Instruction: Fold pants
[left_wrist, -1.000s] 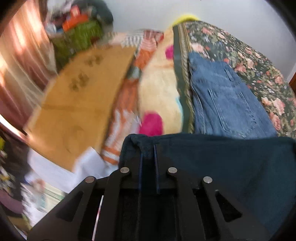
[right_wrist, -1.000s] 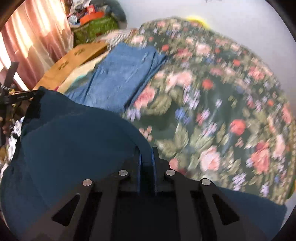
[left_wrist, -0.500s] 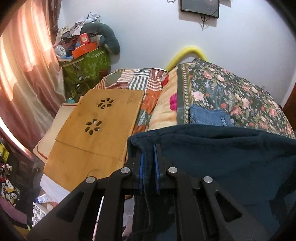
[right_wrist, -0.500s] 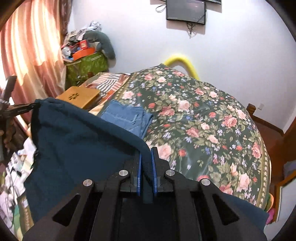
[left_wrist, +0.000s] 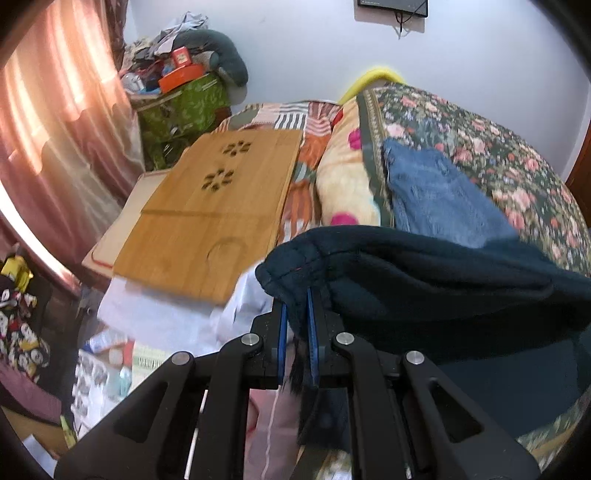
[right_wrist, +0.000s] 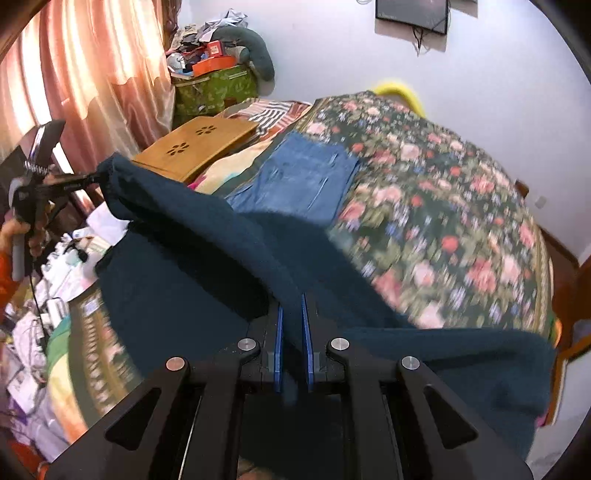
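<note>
left gripper (left_wrist: 296, 314): clamped on hem corner of dark teal pants (left_wrist: 424, 280), cloth trailing to its right | right gripper (right_wrist: 291, 325): pinching the pants' edge, fabric spanning leftward | folded jeans (right_wrist: 303, 177) ahead on floral bedspread (right_wrist: 461, 206)

No text, label, brand, number or sign can be read in either view. The red box (left_wrist: 181, 57) on the cluttered pile and the papers (right_wrist: 27, 332) on the floor carry print, but it is too small and blurred to make out.
</note>
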